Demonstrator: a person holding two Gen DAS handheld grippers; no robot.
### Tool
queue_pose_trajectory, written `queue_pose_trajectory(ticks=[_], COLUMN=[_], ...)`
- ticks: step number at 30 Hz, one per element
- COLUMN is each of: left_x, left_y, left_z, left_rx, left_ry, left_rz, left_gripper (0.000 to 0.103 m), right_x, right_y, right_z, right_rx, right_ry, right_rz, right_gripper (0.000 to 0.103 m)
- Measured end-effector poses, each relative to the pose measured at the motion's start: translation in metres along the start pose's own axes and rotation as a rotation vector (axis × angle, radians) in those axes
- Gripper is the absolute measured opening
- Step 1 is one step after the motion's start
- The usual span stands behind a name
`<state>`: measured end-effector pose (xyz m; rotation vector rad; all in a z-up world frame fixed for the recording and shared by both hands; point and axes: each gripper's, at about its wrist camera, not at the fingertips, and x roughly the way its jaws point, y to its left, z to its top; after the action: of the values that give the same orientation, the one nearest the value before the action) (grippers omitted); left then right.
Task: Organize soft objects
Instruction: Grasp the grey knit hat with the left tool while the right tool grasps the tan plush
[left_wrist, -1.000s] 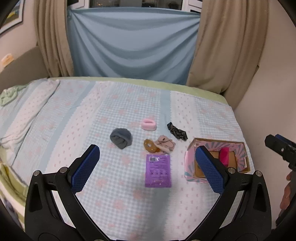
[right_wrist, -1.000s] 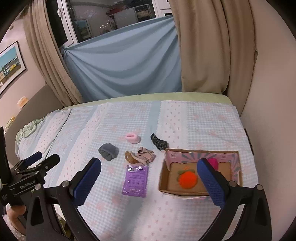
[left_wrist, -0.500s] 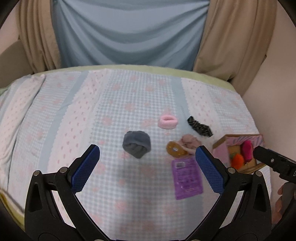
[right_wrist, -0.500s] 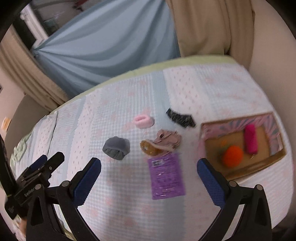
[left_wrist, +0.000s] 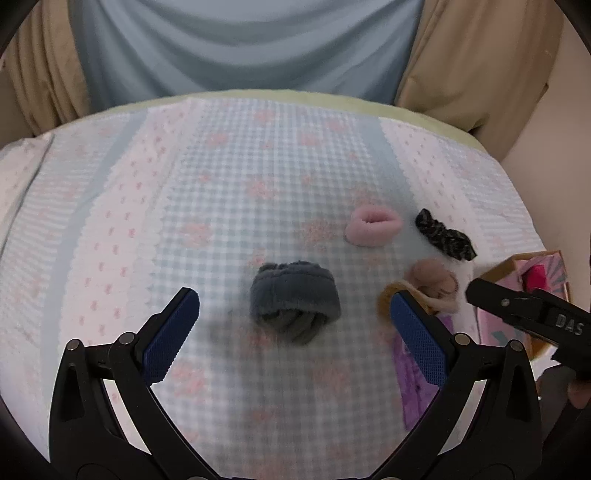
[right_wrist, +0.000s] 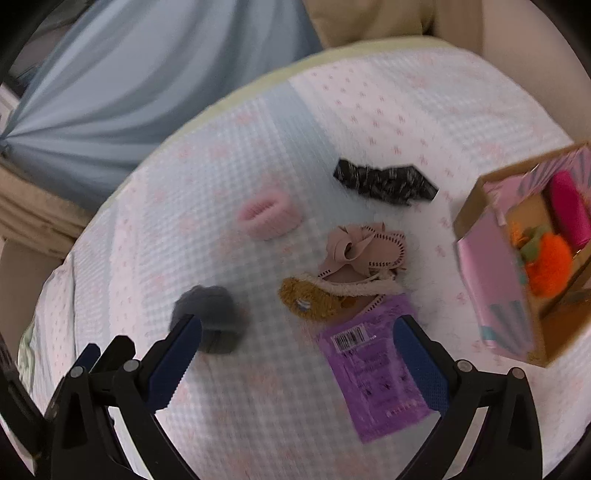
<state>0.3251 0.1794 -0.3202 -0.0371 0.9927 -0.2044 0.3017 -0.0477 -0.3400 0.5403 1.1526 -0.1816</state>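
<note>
A rolled grey sock lies on the bed between my left gripper's open blue pads; it also shows in the right wrist view. A pink scrunchie, a black patterned scrunchie, a beige bow item on a tan fuzzy piece and a purple packet lie to the right. My right gripper is open and empty above the packet. A cardboard box holds an orange pompom and a magenta roll.
The bed has a blue and pink checked cover. A blue sheet and tan curtains hang behind it. A wall stands to the right. The right gripper's tip shows at the right of the left wrist view.
Both grippers have moved forward and down toward the bed. The grey sock now lies between the left pads. The right view has tilted and closed in on the packet and box.
</note>
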Motion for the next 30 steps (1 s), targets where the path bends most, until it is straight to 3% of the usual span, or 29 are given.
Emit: queue_pose_trajectory(ticks=[4, 11, 12, 14, 17, 18, 19, 21, 26, 30], left_x=[0.039, 0.092, 0.099, 0.112, 0.132, 0.136, 0.142, 0.148, 0.155, 0.148], left_y=[-0.002, -0.006, -0.006, -0.003, -0.001, 0.000, 0.000, 0.001, -0.002, -0.008], left_z=[-0.002, -0.008, -0.008, -0.008, -0.008, -0.008, -0.009, -0.010, -0.013, -0.012], left_rx=[0.000, 0.024, 0.020, 0.013, 0.004, 0.002, 0.001, 0.004, 0.031, 0.064], left_ry=[0.034, 0.092, 0.098, 0.111, 0.137, 0.144, 0.151, 0.158, 0.171, 0.154], left_rz=[-0.007, -0.011, -0.014, -0.012, -0.005, -0.004, 0.000, -0.005, -0.005, -0.002], left_gripper=[0.103, 0.103, 0.103, 0.103, 0.103, 0.100, 0.089, 0.077, 0.060, 0.050], right_x=[0.039, 0.092, 0.096, 0.108, 0.119, 0.122, 0.124, 0.124, 0.122, 0.115], right_y=[-0.007, -0.014, -0.014, -0.015, -0.020, -0.023, -0.026, -0.028, -0.027, -0.022], right_z=[0.006, 0.018, 0.019, 0.022, 0.023, 0.023, 0.021, 0.021, 0.019, 0.016], right_rx=[0.058, 0.145, 0.155, 0.172, 0.201, 0.218, 0.232, 0.236, 0.224, 0.217], right_ry=[0.045, 0.104, 0.110, 0.128, 0.142, 0.145, 0.145, 0.139, 0.130, 0.120], right_rz=[-0.016, -0.035, -0.041, -0.053, -0.079, -0.067, -0.063, -0.060, -0.031, -0.010], right_gripper=[0.096, 0.092, 0.090, 0.076, 0.065, 0.064, 0.062, 0.058, 0.043, 0.039])
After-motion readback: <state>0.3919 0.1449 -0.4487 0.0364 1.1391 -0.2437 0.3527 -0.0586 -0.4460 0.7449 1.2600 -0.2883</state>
